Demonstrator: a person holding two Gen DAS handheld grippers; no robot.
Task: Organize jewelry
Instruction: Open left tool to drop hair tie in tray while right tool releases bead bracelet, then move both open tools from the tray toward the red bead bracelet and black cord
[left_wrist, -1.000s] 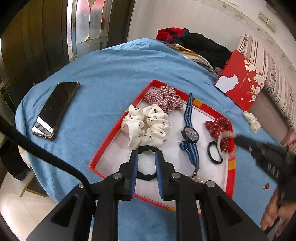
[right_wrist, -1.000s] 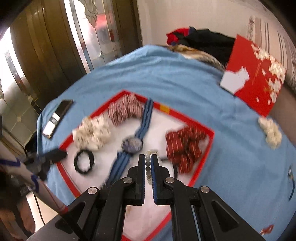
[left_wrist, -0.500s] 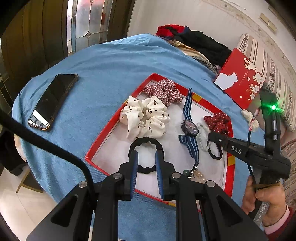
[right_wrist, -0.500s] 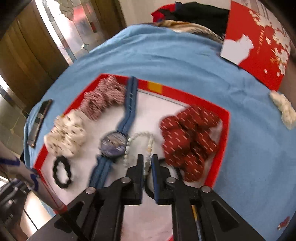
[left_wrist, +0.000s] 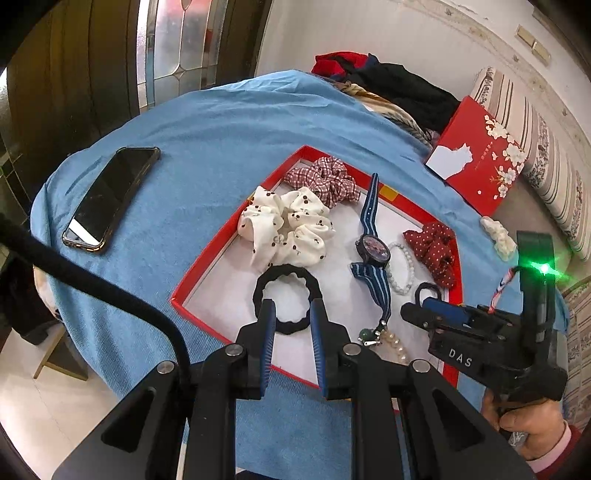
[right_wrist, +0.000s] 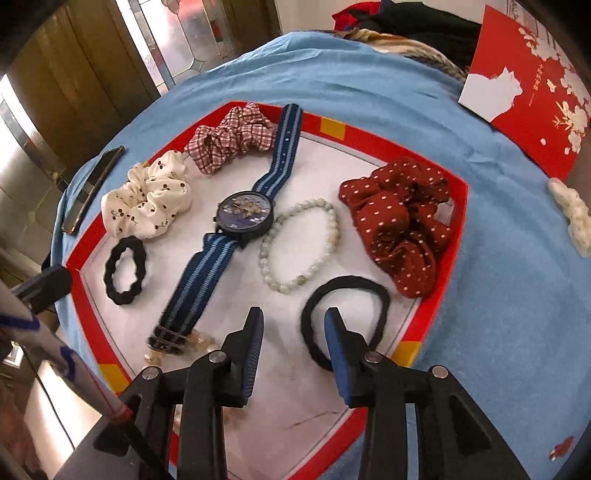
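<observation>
A red-rimmed tray (left_wrist: 229, 251) (right_wrist: 369, 140) holds a blue-strapped watch (left_wrist: 371, 247) (right_wrist: 245, 216). It also holds white (left_wrist: 288, 229), plaid (left_wrist: 325, 177) and red dotted (right_wrist: 399, 221) scrunchies. A pale bead bracelet (right_wrist: 266, 258) (left_wrist: 391, 280) lies loose beside the watch. My right gripper (right_wrist: 295, 325) (left_wrist: 413, 314) hovers low over the tray floor. Its jaws are opening, with nothing pressed between them; one finger overlaps a thin black hair tie (right_wrist: 351, 280). My left gripper (left_wrist: 291, 314) stands narrowly open above a wavy black tie (left_wrist: 284, 275) (right_wrist: 109, 275), not gripping it.
A phone (left_wrist: 110, 195) lies on the blue cloth left of the tray. A red flowered box lid (left_wrist: 480, 162) and a clothes pile (left_wrist: 388, 85) sit behind it. A small white item (right_wrist: 572, 218) lies to the right. Pearls with a green bead (left_wrist: 391, 341) lie at the tray's near edge.
The right gripper came down to the tray with the bead bracelet and its jaws spread; the bracelet now lies free beside the watch. The left gripper has stayed put.
</observation>
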